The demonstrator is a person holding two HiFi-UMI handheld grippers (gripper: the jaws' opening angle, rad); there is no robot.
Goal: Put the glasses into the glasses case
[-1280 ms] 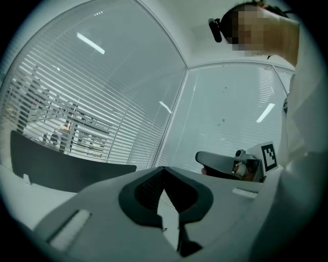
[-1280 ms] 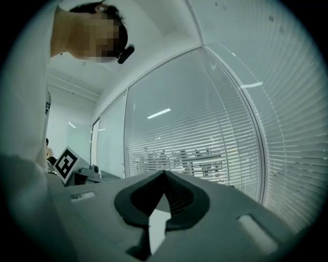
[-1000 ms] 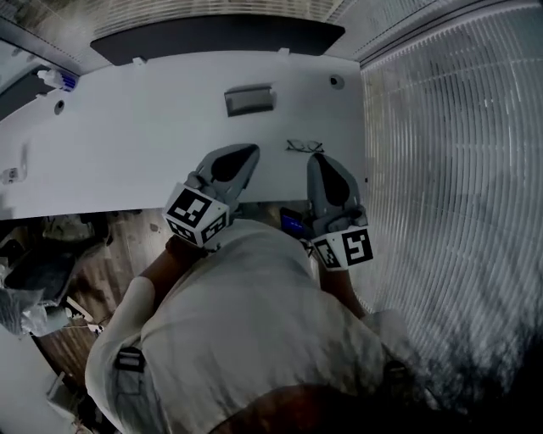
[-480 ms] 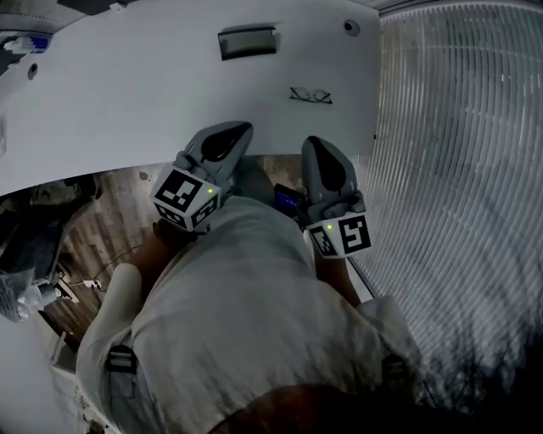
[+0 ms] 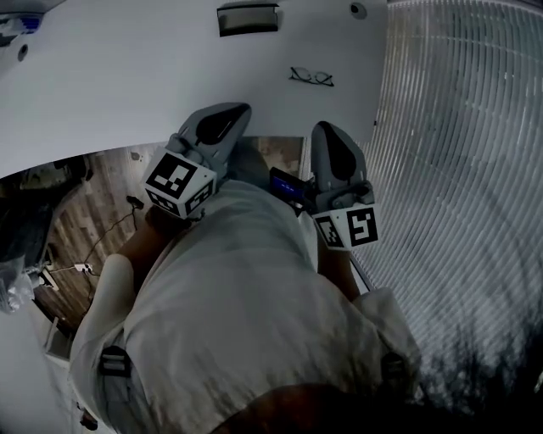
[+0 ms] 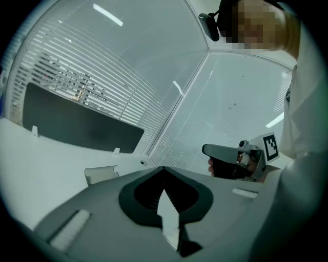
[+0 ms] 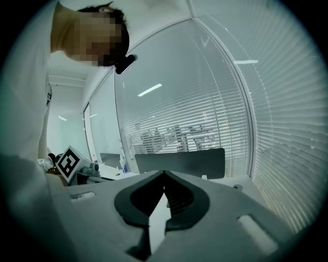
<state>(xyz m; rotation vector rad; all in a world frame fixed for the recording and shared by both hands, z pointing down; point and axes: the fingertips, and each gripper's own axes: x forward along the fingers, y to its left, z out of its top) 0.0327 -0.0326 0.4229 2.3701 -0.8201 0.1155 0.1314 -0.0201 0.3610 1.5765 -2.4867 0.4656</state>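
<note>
Head view: the glasses [image 5: 311, 77] lie on the white table [image 5: 127, 85], well apart from the case [image 5: 248, 18], which sits further back near the far edge. Nothing holds either, so the task looks not yet begun. The left gripper [image 5: 236, 113] and the right gripper [image 5: 326, 130] hang side by side at the table's near edge, close to the person's chest and short of both things. I read this as a ready pose before the reach. The right one is nearer the glasses and seems the likelier to fetch them. Both point away from the body, tipped a little downward, with a marker cube [image 5: 179, 183] at the rear of each

Left gripper view: its jaws meet at the tip with nothing between them. The case shows beyond them on the table; whether its lid is up is hard to tell. The right gripper is off to the side, level with this one. The glasses are not in sight here

Right gripper view: the jaws are pressed together and empty. Ahead are the table's far end, a dark panel [image 7: 179, 162] and window blinds [image 7: 277, 153], but neither glasses nor case
</note>
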